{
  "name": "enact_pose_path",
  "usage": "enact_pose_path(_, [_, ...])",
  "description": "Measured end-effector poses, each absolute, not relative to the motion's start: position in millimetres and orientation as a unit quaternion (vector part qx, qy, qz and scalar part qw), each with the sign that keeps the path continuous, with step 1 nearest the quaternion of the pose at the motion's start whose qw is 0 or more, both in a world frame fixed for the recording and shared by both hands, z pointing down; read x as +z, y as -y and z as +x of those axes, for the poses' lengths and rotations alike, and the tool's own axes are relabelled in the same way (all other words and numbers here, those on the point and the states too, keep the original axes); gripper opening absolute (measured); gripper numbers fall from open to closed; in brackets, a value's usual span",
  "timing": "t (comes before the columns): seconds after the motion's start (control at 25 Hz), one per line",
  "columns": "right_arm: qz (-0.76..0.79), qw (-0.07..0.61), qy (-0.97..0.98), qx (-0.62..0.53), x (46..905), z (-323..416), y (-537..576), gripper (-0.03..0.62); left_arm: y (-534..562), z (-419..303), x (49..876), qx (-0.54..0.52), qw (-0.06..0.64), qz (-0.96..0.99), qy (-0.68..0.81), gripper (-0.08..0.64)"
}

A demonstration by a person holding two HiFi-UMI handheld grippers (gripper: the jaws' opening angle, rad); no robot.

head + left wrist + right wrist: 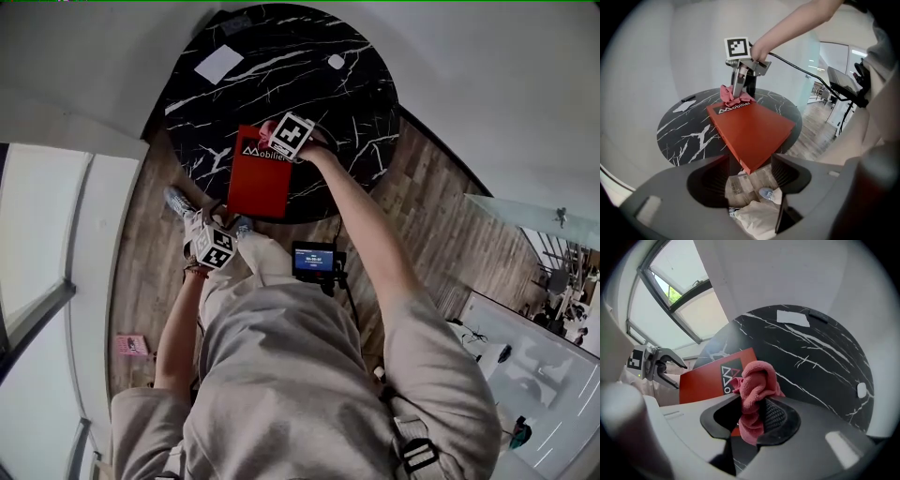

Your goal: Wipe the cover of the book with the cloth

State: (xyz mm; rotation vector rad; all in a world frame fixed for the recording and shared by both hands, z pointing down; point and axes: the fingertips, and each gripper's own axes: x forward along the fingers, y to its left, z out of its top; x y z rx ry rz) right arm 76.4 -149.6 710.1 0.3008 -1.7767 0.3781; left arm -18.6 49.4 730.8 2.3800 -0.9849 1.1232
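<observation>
A red book [258, 176] lies on the near part of a round black marble table [309, 75], its near end overhanging the edge. My right gripper [281, 141] stands over the book's far end, pointing steeply down and shut on a bunched pink cloth [754, 385]. The cloth [730, 96] rests on the cover beside the white title print. My left gripper [750, 176] hangs open just off the table at the book's near corner [750, 168], with nothing pinched between its jaws. In the right gripper view the left gripper [663, 364] shows open beside the book [708, 378].
A white sheet [218, 64], a small white object [337, 62] and a dark flat item [236, 23] lie on the table's far side. A small monitor on a stand [314, 258] sits by the person's legs over wooden floor. A glass partition [37, 272] runs along the left.
</observation>
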Motion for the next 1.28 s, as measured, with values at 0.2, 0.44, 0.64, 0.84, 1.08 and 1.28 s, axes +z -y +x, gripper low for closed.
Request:
enact_pose_path(0.2, [0.141, 0.604, 0.752, 0.223, 721.4, 78.8, 147.8, 0.112, -50.1, -14.1, 736.1, 0.4, 0.174, 0.837, 0.33, 0.279])
enact_pose_path(0.44, [0.115, 0.621, 0.747, 0.207, 723.6, 69.3, 136.3, 0.107, -46.1, -16.6, 736.9, 0.415, 0.167, 0.834, 0.324, 0.281])
enact_pose_path(0.64, [0.083, 0.635, 0.742, 0.195, 724.7, 66.3, 118.5, 0.107, -47.3, -12.9, 737.5, 0.415, 0.17, 0.832, 0.326, 0.282])
enact_pose_path(0.84, [0.051, 0.64, 0.739, 0.204, 726.1, 62.0, 98.7, 0.104, -47.2, -13.8, 738.0, 0.415, 0.172, 0.83, 0.33, 0.282])
enact_pose_path(1.08, [0.032, 0.652, 0.735, 0.182, 726.1, 59.5, 81.9, 0.103, -47.7, -14.2, 737.9, 0.412, 0.176, 0.828, 0.337, 0.282])
enact_pose_path(1.28, [0.025, 0.654, 0.736, 0.172, 726.7, 58.6, 72.0, 0.103, -47.8, -13.3, 738.9, 0.414, 0.178, 0.826, 0.338, 0.282])
